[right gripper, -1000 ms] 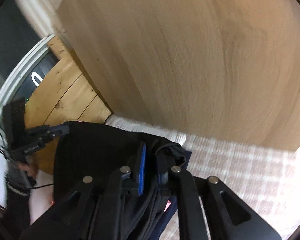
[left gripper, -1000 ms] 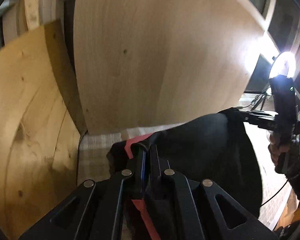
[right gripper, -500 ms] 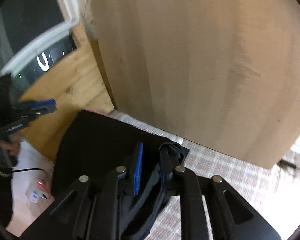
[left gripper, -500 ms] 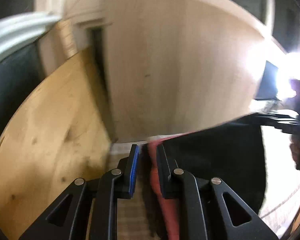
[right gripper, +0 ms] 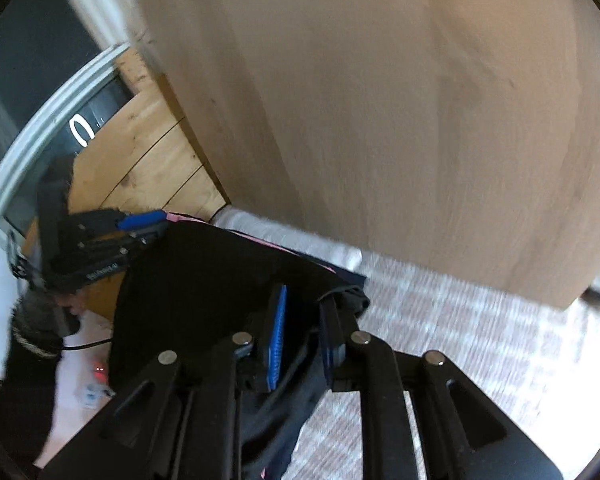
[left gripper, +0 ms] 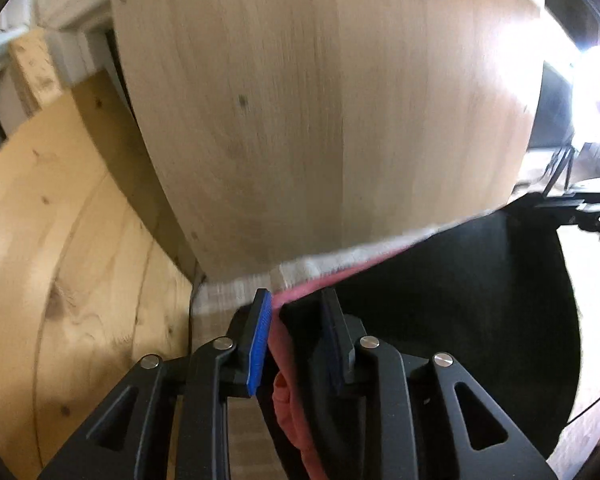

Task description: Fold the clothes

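A knotty pine plank wall (left gripper: 60,264) stands at left, beside a pale smooth wooden panel (left gripper: 324,112), both rising behind the checked cream cloth surface (right gripper: 452,320). The black garment with a pink edge (left gripper: 440,280) hangs stretched over it. Left gripper (left gripper: 296,316) and right gripper (right gripper: 304,312) both stand parted, fabric running between their jaws; motion blur hides any contact.

The black left two-finger gripper (left gripper: 296,332) and the black right two-finger gripper (right gripper: 302,330) both have their jaws parted.
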The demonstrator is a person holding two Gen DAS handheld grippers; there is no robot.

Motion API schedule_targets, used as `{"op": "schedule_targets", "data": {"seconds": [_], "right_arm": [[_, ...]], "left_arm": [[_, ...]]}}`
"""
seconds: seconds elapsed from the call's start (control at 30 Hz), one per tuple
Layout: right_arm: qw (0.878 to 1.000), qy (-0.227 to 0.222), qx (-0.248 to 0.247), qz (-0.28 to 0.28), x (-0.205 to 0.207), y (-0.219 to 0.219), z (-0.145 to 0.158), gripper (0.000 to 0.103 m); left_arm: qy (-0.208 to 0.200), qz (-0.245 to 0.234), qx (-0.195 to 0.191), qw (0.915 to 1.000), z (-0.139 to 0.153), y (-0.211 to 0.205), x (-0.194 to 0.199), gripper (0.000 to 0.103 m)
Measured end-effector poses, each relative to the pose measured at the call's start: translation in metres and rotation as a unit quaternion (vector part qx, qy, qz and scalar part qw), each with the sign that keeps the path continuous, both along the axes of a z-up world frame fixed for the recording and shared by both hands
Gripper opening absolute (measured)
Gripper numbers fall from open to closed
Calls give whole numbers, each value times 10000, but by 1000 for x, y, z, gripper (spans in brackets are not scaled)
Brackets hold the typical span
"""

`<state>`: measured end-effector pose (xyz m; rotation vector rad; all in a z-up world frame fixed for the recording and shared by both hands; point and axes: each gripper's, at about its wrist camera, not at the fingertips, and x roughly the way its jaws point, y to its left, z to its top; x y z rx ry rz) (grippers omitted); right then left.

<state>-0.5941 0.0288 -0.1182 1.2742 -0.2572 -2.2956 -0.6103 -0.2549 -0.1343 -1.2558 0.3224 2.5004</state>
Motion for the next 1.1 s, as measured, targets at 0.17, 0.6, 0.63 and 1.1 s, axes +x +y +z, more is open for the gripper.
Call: {"op": "schedule_targets", "data": {"seconds": [0.17,0.6,0.63,1.1], "right_arm": [[9985,-85,-2,-544,11,42,0,16],[9904,674,1184,-228,27,-46,2,18],[9909,537,1190,-329,21,-44,-3,18],[9873,838,967,-939,181,-15,18,53]], "left_arm": [[-28,-49,-162,9999,-8,3,-3,23],[52,-10,85,10000,-6,-9,-1,25],[57,67,131,9999,-3,-13,1,25],[888,639,1058,9884,54,-49,164,64]]}}
